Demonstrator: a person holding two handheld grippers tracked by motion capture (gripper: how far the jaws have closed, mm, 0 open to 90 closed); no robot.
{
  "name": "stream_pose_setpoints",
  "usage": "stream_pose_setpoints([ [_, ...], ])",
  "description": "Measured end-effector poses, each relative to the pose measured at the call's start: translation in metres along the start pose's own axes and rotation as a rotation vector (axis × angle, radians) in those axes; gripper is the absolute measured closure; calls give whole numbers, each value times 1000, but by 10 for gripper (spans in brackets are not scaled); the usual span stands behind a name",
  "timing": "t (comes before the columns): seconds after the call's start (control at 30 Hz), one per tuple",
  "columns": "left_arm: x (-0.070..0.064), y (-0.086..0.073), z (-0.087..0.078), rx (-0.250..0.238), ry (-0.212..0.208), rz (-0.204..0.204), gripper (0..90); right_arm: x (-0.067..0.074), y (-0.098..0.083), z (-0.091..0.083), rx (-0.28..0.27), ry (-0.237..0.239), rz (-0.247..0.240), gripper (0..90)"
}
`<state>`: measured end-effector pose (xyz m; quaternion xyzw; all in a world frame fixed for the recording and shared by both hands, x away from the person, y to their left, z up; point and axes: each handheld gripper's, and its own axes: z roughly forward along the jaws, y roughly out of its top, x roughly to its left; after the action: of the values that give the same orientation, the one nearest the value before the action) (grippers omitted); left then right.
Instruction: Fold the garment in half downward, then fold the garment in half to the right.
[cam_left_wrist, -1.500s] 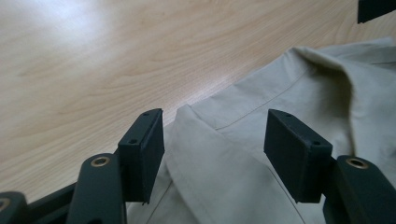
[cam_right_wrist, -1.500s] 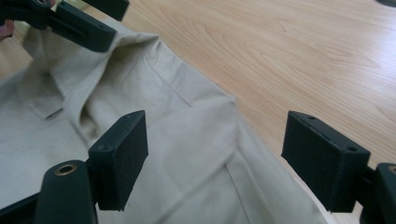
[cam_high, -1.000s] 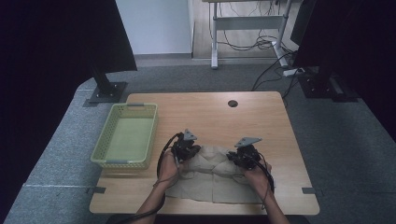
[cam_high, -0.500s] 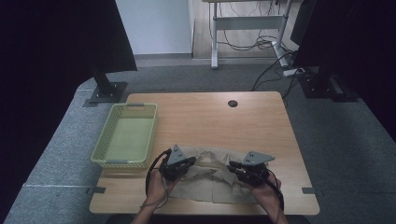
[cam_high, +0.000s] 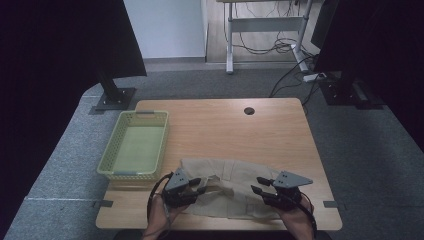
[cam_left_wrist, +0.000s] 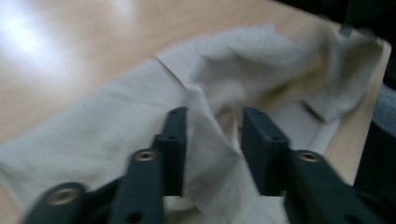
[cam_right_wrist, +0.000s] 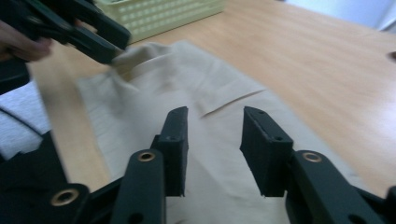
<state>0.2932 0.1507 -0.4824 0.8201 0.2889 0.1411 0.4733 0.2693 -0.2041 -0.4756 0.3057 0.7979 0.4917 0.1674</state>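
- Both sets of fingers stand partly open; each pair has just been opening.
- Left gripper (cam_high: 196, 185) hovers low over the left end of a beige cloth (cam_high: 235, 186); in the left gripper view a raised fold of the cloth (cam_left_wrist: 210, 135) stands up between its fingers (cam_left_wrist: 175, 140), close against the left one, with a gap to the right one, so nothing is clamped.
- Right gripper (cam_high: 259, 185) sits over the right end of the same cloth; in the right gripper view its fingers (cam_right_wrist: 261, 144) are spread above flat fabric (cam_right_wrist: 196, 116) and grip nothing.
- From the right gripper view, the left gripper (cam_right_wrist: 109, 49) shows at the upper left, its tip at a bunched-up edge of the cloth.
- Cloth lies crumpled along the near edge of the bench (cam_high: 225, 125), between the two hands, with its far part spread flat.
- Left hand (cam_high: 162, 217) and right hand (cam_high: 295, 220) come in from the bottom edge.
- Pale green basket (cam_high: 112, 165) stands on the left of the bench, just beside the cloth's left end.
- Small round hole (cam_high: 249, 110) marks the far part of the bench.
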Motion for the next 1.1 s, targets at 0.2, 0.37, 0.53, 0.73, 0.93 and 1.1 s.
stream_pose_setpoints([
  [0.2,25,19,4,-2,28,-19,438,-20,4,5,20,-56,30,477],
  [0.37,37,14,23,58,50,-34,394,-29,-9,17,61,-77,59,386],
  [0.53,38,-4,40,124,63,-48,311,-34,-29,27,115,-107,80,277],
  [0.73,40,-20,47,135,82,-82,289,-35,-52,41,206,-126,65,209],
  [0.93,40,-26,41,125,139,-89,204,-35,-61,49,246,-113,57,192],
  [1.1,44,-28,28,117,200,-111,108,-36,-63,50,248,-105,58,187],
])
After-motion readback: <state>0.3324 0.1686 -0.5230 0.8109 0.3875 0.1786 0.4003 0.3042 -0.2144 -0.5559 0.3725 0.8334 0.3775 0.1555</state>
